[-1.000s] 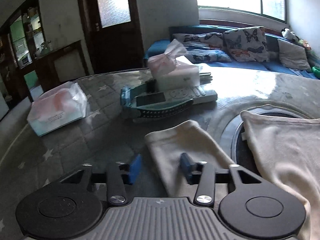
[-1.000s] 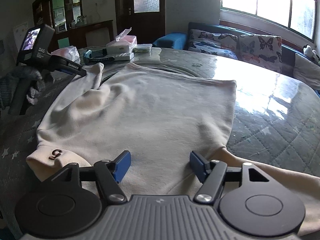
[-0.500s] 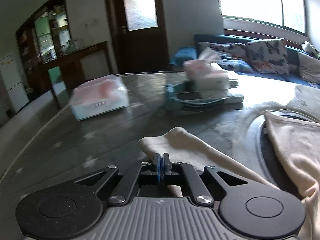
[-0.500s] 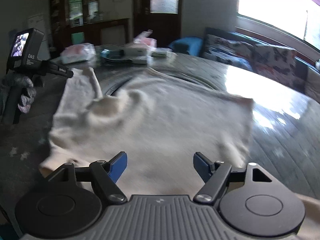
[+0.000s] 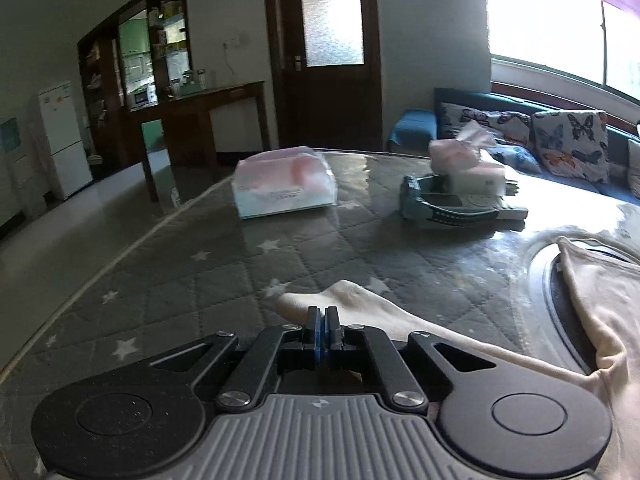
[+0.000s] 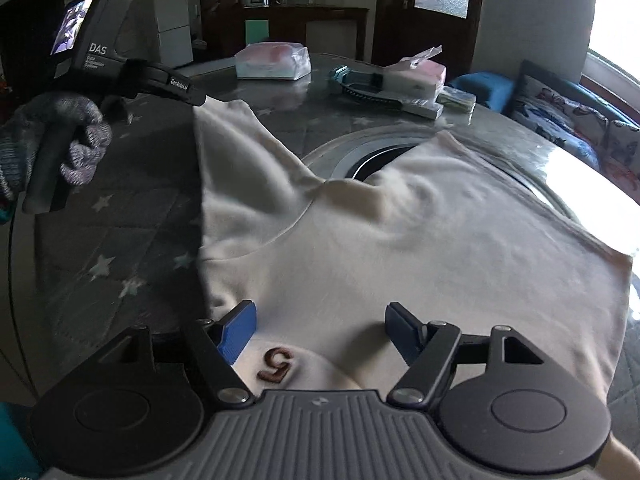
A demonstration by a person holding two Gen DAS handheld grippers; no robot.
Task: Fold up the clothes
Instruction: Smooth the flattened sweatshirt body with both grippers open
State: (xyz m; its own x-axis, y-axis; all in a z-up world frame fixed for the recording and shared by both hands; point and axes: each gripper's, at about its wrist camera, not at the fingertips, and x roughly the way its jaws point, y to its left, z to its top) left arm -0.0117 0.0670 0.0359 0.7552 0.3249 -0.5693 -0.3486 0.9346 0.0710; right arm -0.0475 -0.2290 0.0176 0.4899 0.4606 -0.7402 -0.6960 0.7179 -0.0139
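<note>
The cream sweatshirt (image 6: 420, 248) lies spread on the quilted grey table cover (image 5: 224, 276). The left gripper (image 5: 323, 322) is clenched on the sleeve end (image 5: 352, 296), holding it raised off the table. The right gripper (image 6: 320, 330) is released, jaws apart above the hem beside a brown "5" patch (image 6: 276, 365).

sweater (image 6: 420, 248): soft matt cloth | table (image 5: 224, 272): glossy, quilted | tissue pack (image 5: 284, 188): shiny plastic
</note>
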